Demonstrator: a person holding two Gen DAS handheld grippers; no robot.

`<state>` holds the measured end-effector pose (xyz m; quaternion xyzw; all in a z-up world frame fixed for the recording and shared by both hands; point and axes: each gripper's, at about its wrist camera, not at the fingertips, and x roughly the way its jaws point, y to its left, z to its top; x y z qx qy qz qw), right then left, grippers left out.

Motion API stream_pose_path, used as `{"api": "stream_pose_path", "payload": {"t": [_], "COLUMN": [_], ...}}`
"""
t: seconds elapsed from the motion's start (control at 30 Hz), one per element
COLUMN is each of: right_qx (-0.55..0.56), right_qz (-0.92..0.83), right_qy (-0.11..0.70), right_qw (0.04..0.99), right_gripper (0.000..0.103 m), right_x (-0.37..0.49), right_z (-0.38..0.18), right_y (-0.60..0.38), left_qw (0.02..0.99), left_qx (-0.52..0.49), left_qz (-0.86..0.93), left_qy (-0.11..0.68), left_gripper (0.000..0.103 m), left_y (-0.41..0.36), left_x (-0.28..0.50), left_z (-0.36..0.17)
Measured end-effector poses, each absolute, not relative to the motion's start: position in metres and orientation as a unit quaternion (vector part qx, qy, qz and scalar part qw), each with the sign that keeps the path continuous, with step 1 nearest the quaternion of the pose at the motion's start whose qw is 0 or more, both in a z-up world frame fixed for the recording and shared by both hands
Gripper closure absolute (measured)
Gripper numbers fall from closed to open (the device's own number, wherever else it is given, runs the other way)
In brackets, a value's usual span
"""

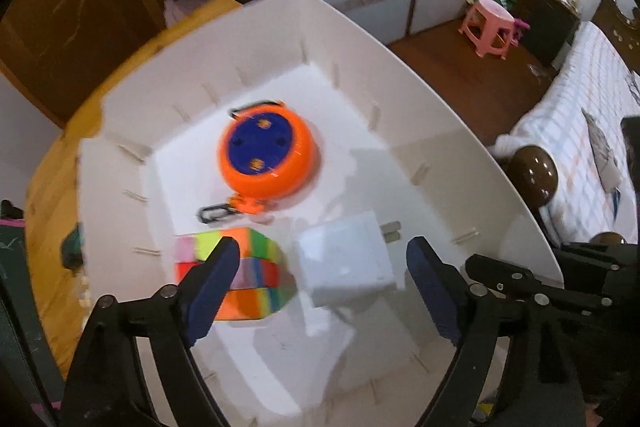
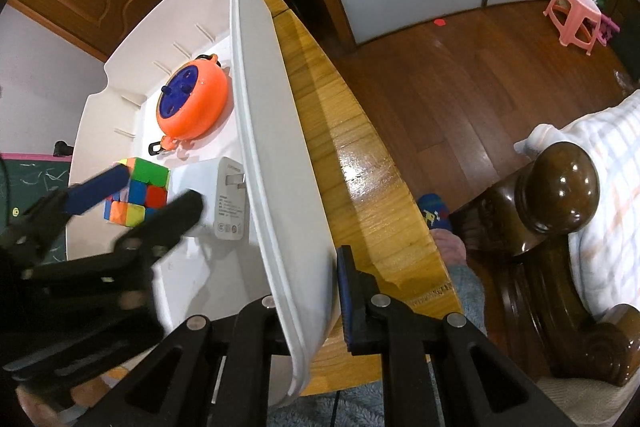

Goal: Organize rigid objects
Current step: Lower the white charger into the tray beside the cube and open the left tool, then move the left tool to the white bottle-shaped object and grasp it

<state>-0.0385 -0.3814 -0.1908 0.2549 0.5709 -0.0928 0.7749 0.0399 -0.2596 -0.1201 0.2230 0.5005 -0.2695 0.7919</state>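
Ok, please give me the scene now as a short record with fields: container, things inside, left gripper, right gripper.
container: white bin on a wooden table
things inside: orange round reel, colour cube, white charger
left gripper: open above the cube and charger, holding nothing
right gripper: shut on the bin's near wall, one finger inside, one outside

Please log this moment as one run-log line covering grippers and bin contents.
left gripper: open above white charger | right gripper: shut on bin wall | in bin: puzzle cube, orange reel
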Motion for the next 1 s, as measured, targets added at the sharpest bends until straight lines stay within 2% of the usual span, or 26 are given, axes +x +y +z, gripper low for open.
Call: {"api": "stream_pose_path", "payload": {"t": [0.57,1.0], "right_qx": [0.271,0.277], "right_qz": [-0.103,-0.108], "right_qy": [0.573,0.58], "right_qw": [0.766,0.759], "right_gripper": [0.09,0.092], "right_x": [-0.037,-0.035], "right_z": [-0.192,-0.196], "right_y": [-0.385,-0.387], "left_qw": [0.838,0.871], "left_qx": [0.201,0.175], "left_qz": [-0.227,-0.139], "left_qy": [0.454,0.439], "left_gripper": [0.014,0.014], "left_y": [-0.202,-0.115], "left_x": [0.024,0.02], "left_z": [-0.075,-0.049]}}
